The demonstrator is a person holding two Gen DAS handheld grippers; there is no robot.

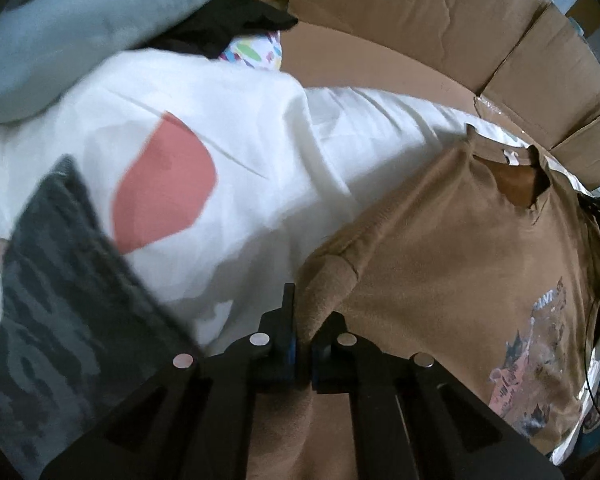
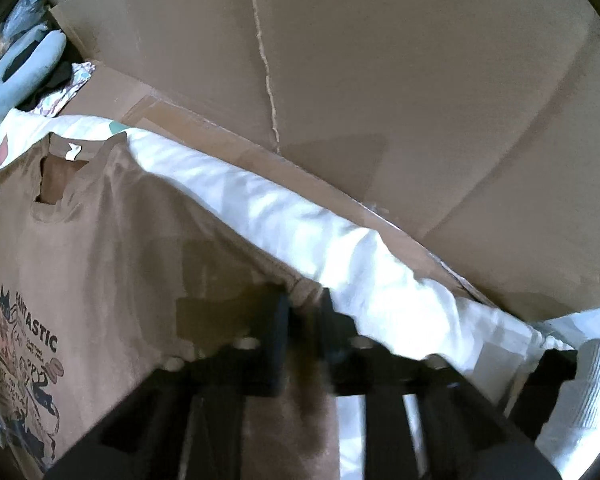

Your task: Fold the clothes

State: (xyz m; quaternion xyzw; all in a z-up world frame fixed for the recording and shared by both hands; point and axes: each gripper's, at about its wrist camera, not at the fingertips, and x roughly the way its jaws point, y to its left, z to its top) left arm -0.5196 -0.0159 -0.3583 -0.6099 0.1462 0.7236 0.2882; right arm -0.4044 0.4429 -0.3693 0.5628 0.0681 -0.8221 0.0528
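A brown T-shirt (image 1: 452, 248) with a printed picture lies spread on a white sheet (image 1: 228, 128), its neck hole toward the cardboard. My left gripper (image 1: 302, 320) is shut on the edge of its left sleeve, where brown cloth bunches up between the black fingers. In the right wrist view the same brown T-shirt (image 2: 100, 248) fills the left half, with the word "FANTASTIC" in its print. My right gripper (image 2: 306, 312) is shut on the shirt's other sleeve edge, and brown cloth shows between the jaws. That view is blurred.
Flattened cardboard boxes (image 2: 380, 100) stand along the far side of the white sheet (image 2: 340, 248). A camouflage garment (image 1: 60, 300) lies at the left, near a pale blue cushion (image 1: 60, 32) and dark clothes. A white ribbed sleeve (image 2: 588, 392) shows at the right edge.
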